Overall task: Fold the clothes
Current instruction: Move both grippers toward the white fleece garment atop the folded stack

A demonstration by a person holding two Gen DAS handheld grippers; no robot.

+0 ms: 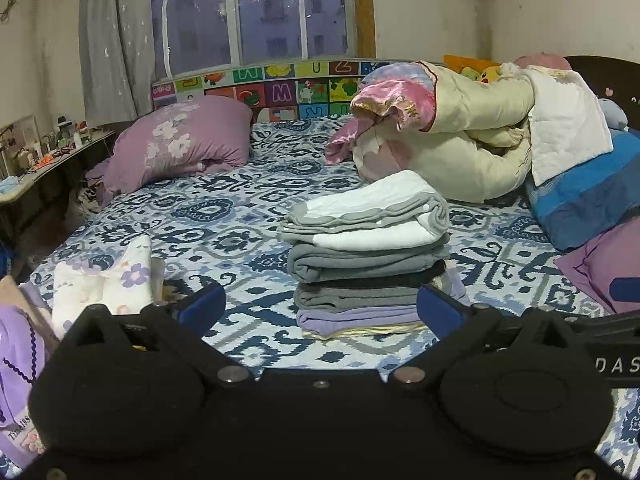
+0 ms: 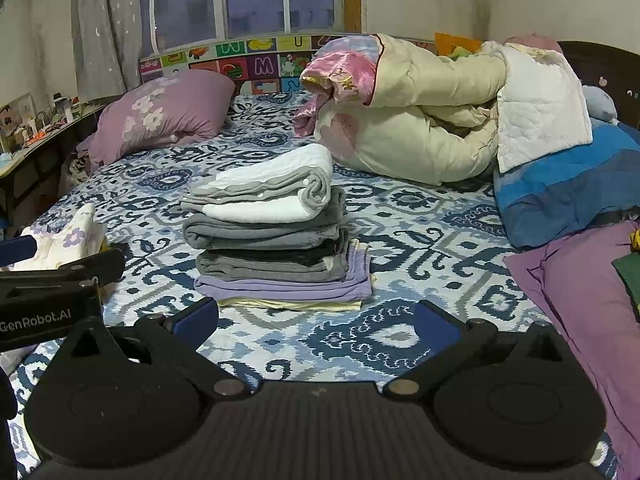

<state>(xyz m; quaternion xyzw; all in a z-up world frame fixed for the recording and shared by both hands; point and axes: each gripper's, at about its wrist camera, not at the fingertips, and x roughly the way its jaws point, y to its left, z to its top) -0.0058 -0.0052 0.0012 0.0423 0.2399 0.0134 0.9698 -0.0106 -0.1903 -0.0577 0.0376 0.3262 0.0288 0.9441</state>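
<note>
A stack of folded clothes sits mid-bed, white-and-grey on top, then grey, dark, lilac and pale yellow layers; it also shows in the right wrist view. A white garment with purple flowers lies unfolded at the left, seen too in the right wrist view. A lilac garment lies at the near left edge. My left gripper is open and empty, just short of the stack. My right gripper is open and empty in front of the stack. The left gripper's body shows at the right view's left.
The bed has a blue-patterned sheet. A purple pillow lies at the back left, a bundled cream quilt at the back right, blue bedding and a purple pillow on the right. A cluttered desk stands at the left.
</note>
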